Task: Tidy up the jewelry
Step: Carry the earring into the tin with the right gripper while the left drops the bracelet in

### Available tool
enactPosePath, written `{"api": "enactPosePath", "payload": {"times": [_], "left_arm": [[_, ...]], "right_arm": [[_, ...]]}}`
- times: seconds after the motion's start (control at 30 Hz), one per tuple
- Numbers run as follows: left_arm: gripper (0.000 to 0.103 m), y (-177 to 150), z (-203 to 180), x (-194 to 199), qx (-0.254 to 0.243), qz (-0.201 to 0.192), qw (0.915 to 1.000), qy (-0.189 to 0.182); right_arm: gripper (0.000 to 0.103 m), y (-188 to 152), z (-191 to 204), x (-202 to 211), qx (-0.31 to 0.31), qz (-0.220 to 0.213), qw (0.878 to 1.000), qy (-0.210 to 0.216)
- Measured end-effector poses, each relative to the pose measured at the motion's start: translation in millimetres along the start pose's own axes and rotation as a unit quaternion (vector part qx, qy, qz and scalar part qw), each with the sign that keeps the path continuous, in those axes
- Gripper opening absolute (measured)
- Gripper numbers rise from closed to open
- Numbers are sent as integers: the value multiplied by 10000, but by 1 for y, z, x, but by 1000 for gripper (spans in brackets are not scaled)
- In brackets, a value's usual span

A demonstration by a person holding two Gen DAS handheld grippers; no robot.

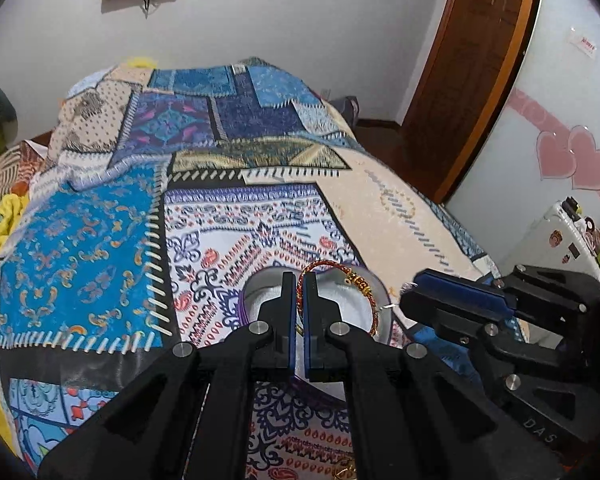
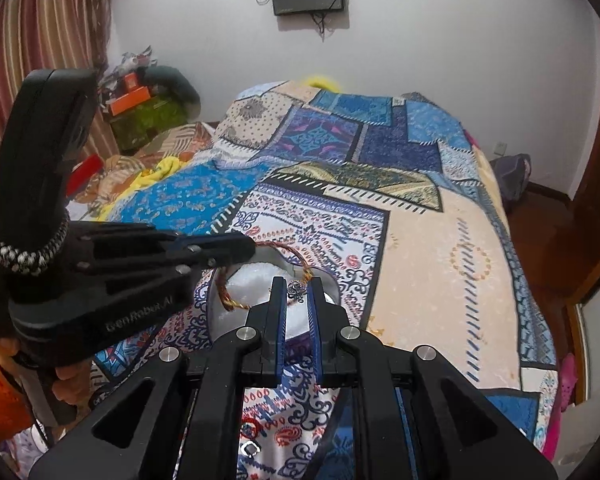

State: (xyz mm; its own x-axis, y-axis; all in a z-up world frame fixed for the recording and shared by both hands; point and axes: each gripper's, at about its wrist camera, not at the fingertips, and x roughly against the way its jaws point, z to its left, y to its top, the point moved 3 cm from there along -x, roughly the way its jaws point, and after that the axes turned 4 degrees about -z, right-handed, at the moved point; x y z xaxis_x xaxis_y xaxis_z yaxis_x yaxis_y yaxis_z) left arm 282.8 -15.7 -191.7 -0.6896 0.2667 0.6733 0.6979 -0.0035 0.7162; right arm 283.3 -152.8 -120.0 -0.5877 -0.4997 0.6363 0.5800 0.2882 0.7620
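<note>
A heart-shaped jewelry box [image 1: 260, 292] with white lining lies open on the patchwork bedspread; it also shows in the right wrist view [image 2: 256, 276]. My left gripper [image 1: 300, 284] is shut on a red and gold bracelet [image 1: 340, 270] and holds it over the box; the bracelet also shows in the right wrist view [image 2: 228, 300]. My right gripper [image 2: 297, 288] is shut on a small silver charm piece [image 2: 296, 293] above the box's right side. In the left wrist view the right gripper [image 1: 410, 288] comes in from the right.
The patchwork bedspread [image 1: 220, 208] covers the whole bed. A small gold item [image 1: 344, 470] lies on the cloth below the left gripper, and small ring-like pieces [image 2: 250, 438] lie under the right gripper. A door [image 1: 472, 60] stands at the right, cluttered boxes [image 2: 140, 108] at the far left.
</note>
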Motion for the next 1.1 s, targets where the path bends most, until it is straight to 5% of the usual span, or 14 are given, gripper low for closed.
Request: {"api": "enactPosePath", "payload": {"times": [0.23,0.83,0.93,1.0,1.1], "left_arm": [[1,-7,4,-8,89,202,9997,-117],[7,-7,8,4,-12,139,9998,159],[17,-6,9,11,-47,62,9997,221],[34,-5,10,17,-55,-10,9996,265],[36,-3,10,26,-78,-117,9993,341]], "right_arm": [[9,-5,-2,-22,-193,436,9982,356],[11,-10,3,-37,-21,930,9952,294],[18,-9,6,-35,19,939,9953,246],[32,-8,8,-33,88,893,9958,172],[43,-5,11,-24,164,723,9972,42]]}}
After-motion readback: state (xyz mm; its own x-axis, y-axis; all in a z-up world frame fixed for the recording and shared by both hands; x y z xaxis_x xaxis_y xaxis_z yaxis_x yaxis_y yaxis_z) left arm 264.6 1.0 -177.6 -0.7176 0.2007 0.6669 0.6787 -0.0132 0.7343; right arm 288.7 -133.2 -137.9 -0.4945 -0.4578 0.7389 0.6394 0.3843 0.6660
